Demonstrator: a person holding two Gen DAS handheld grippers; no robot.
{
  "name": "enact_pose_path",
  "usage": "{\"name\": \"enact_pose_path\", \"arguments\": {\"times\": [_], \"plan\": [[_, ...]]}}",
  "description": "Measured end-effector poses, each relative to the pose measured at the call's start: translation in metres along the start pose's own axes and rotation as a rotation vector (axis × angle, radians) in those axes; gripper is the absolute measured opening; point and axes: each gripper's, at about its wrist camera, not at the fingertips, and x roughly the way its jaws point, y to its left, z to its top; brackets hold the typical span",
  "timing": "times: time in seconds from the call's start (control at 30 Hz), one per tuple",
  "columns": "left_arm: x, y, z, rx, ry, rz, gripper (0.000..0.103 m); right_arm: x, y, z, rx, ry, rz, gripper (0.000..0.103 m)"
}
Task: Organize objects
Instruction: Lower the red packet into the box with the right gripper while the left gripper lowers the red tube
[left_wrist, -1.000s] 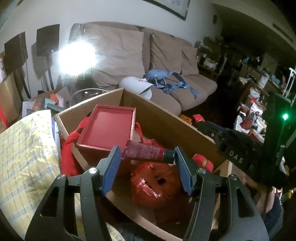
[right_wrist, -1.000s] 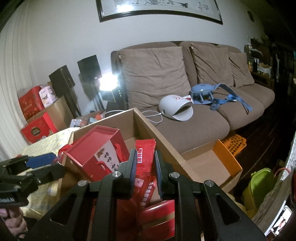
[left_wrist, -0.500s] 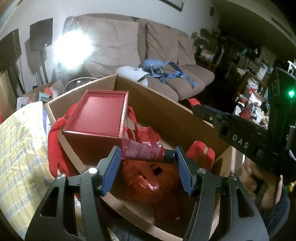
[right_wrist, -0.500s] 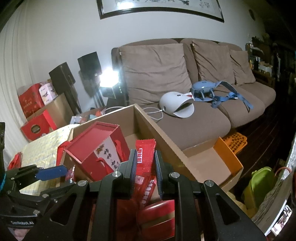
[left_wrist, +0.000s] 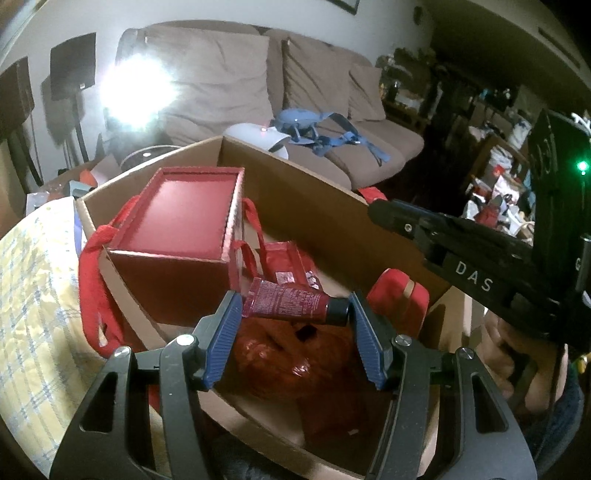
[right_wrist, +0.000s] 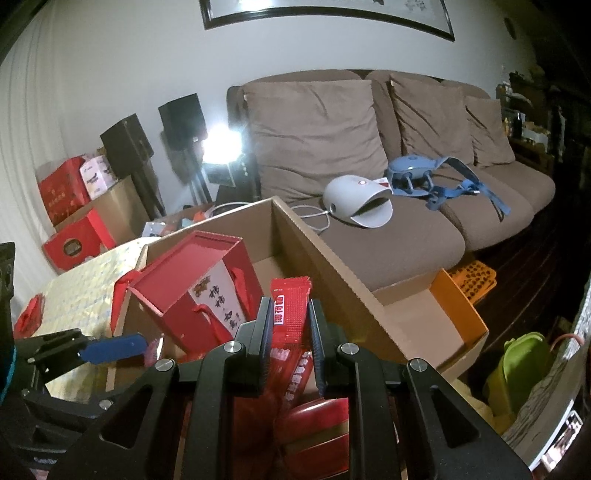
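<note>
The left hand-held gripper (left_wrist: 293, 314) clenched one dark red tube (left_wrist: 284, 304) end to end, its long axis lying crosswise between the two blue pads, black cap toward the right pad, crimped end toward the left. The tube hung over the open cardboard box (left_wrist: 295, 195), above one crinkled red bag (left_wrist: 291, 354). The right hand-held gripper (right_wrist: 288, 332) gripped one red snack packet (right_wrist: 290, 306), its long axis running upright along the fingers, top edge pointing away toward the sofa (right_wrist: 369, 147). One red gift box (right_wrist: 195, 280) with ribbon handles stood tilted in the cardboard box.
</note>
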Motion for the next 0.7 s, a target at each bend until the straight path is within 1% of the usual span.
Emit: {"name": "enact_pose_path", "arguments": {"times": [0.47,0.53,0.7], "plan": [[0.004,0.013,0.004,-0.033,-0.013,0.025,0.056,0.012,0.009,-0.006,-0.051,0.046,-0.004,0.018],[0.004,0.015,0.003,-0.037,-0.026,0.036,0.056,0.012,0.009,-0.006,-0.057,0.045,-0.01,0.018],[0.006,0.013,0.003,-0.028,-0.025,0.042,0.056,0.015,0.009,-0.005,-0.056,0.053,-0.01,0.018]]}}
